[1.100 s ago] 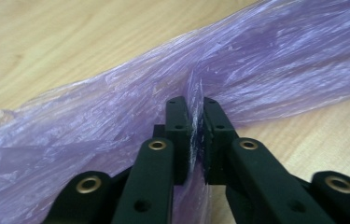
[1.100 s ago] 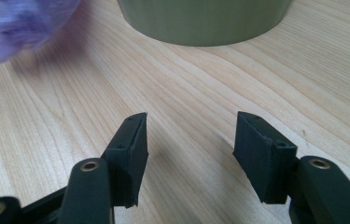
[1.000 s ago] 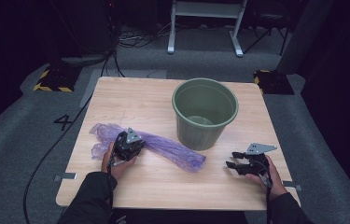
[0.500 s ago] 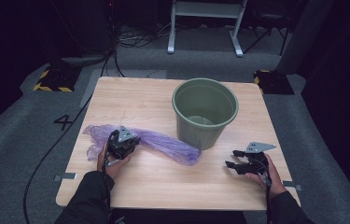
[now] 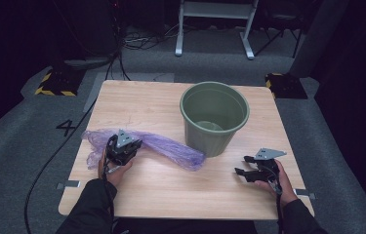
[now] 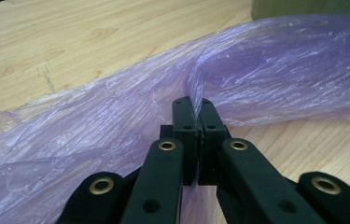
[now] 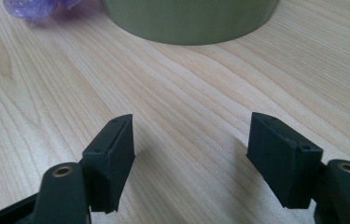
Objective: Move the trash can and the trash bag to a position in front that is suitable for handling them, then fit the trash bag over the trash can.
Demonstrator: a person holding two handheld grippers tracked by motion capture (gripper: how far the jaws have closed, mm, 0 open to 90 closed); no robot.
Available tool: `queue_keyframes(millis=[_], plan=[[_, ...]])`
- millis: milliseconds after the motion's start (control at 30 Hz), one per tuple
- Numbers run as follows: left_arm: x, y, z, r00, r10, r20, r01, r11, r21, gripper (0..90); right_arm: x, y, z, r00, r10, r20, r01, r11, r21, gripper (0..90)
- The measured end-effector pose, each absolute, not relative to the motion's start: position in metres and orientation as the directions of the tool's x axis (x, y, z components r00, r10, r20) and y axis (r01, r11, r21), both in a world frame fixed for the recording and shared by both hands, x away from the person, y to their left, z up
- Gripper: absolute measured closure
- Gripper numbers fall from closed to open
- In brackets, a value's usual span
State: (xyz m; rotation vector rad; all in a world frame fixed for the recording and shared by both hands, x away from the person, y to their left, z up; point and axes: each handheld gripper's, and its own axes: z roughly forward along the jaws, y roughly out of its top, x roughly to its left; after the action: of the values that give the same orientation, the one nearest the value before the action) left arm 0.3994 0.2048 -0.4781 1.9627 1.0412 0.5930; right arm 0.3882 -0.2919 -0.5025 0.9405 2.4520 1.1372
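High view: purple bag (image 5: pixel 166 146) lies lengthwise left-right.

A pale rectangular wooden counter (image 5: pixel 136 105) stands on grey carpet floor (image 5: pixel 19 131); white metal frame legs (image 5: pixel 214 24) and black cables (image 5: pixel 136 41) lie beyond in dimness.

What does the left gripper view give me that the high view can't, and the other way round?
Left gripper view: the left gripper has its jaws shut on a pinched fold of the purple plastic bag, with the film bunched at the pads.

High view: the whole bag stretched toward the green bin, and the right gripper resting apart from both, near the edge of the table.

Both: the bag lying on the wooden table beside the bin.
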Motion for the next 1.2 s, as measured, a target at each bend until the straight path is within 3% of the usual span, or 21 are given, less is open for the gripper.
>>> queue_keyframes(millis=[1200], plan=[[0.386, 0.205, -0.45, 0.516, 0.857, 0.009, 0.337, -0.212, 0.917, 89.0, 0.386, -0.291, -0.503, -0.747, 0.665, 0.005, 0.438, 0.487, 0.755, 30.8]])
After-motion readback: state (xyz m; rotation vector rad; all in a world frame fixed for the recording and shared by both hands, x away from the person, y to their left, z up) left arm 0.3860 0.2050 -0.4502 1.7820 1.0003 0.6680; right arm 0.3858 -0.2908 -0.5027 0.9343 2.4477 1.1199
